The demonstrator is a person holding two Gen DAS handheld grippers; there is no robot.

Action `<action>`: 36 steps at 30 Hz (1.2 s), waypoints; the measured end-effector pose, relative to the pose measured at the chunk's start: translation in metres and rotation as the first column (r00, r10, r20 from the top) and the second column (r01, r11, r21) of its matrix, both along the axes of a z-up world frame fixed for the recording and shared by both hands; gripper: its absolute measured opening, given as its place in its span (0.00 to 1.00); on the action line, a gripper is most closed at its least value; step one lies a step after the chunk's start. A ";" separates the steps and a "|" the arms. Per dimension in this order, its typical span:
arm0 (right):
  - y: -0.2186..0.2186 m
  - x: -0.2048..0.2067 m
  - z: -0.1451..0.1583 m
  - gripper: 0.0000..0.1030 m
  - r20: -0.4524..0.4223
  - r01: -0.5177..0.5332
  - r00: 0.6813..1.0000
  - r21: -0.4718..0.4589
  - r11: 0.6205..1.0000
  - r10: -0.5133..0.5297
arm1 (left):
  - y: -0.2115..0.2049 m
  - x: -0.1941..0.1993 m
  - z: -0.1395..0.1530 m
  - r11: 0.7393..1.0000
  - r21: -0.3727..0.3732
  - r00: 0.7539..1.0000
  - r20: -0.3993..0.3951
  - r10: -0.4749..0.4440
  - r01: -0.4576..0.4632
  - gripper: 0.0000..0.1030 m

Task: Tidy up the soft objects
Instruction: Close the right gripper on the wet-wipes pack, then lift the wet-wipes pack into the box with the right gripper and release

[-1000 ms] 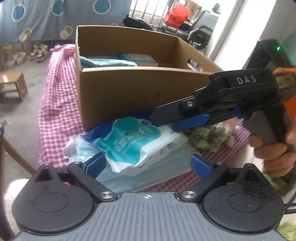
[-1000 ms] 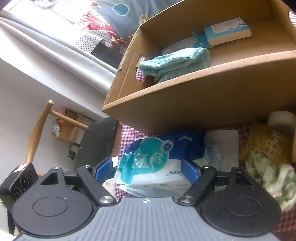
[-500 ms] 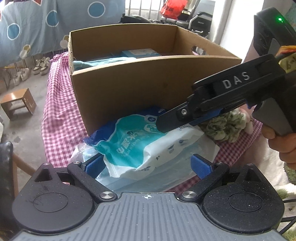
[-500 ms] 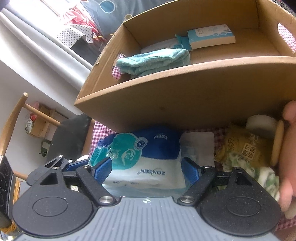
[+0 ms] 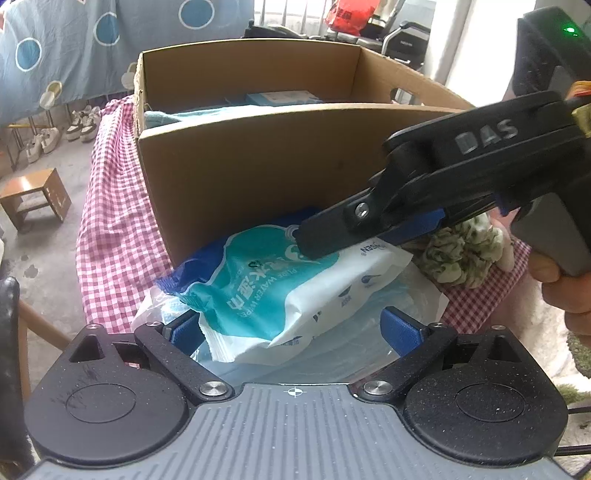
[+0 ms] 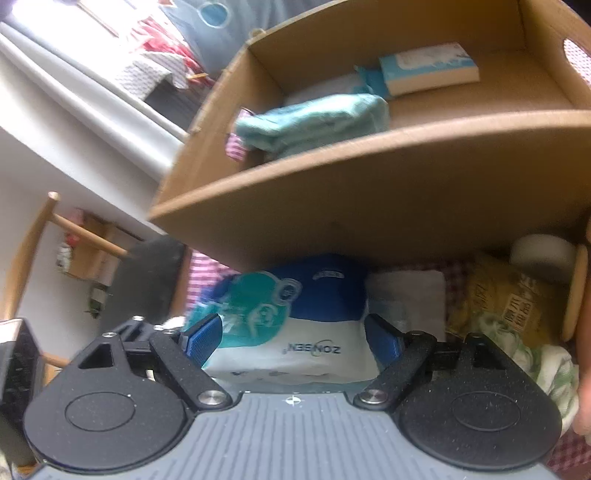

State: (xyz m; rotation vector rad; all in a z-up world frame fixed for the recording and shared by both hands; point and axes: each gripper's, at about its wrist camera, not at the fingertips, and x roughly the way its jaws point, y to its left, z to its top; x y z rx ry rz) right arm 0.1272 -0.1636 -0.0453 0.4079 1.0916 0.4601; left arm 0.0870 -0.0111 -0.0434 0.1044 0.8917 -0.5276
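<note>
Both open hand-held grippers, left (image 5: 291, 325) and right (image 6: 293, 338), straddled the teal-and-white plastic wipes pack (image 5: 280, 284) near the brown cardboard box (image 5: 258, 170); closing and lifting likely came next.

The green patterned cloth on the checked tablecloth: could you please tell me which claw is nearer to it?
Right. The right claw sits just beside the green patterned cloth, around the wipes pack; the left claw is farther, across that pack.

Grey concrete floor (image 5: 55, 258) w/ small wooden stool (image 5: 35, 197), shoes (image 5: 44, 136) by blue circle-print sheet (image 5: 74, 44); bright window (image 6: 92, 22), wooden chair (image 6: 33, 251).
</note>
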 end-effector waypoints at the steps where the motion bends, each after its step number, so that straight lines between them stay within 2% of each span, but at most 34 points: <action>1: -0.001 0.000 0.000 0.84 0.002 -0.004 1.000 0.010 1.000 0.003 | 0.000 0.000 0.000 1.000 -0.003 1.000 -0.001 0.000 0.000 0.95; 5: -0.008 0.005 -0.009 0.81 -0.022 0.025 0.999 0.069 0.997 -0.024 | 0.001 0.000 0.000 1.000 -0.019 1.000 0.006 0.004 -0.004 0.95; 7: -0.013 0.007 -0.013 0.70 -0.028 0.051 0.998 0.094 0.994 -0.048 | 0.000 0.000 0.001 1.000 -0.015 1.000 0.015 0.016 -0.016 0.95; 10: -0.013 0.004 -0.013 0.60 -0.025 0.057 0.998 0.100 0.993 -0.055 | 0.002 0.002 0.003 0.999 -0.031 0.999 0.015 0.032 -0.031 0.94; 15: -0.005 0.000 -0.007 0.51 -0.005 0.043 0.999 0.089 0.995 -0.042 | 0.003 -0.003 0.007 0.998 -0.034 0.998 0.035 0.051 -0.050 0.94; 36: -0.007 -0.015 0.006 0.51 0.048 0.023 0.998 0.118 0.993 -0.029 | 0.000 -0.019 0.020 0.998 -0.027 0.993 0.104 0.054 -0.051 0.94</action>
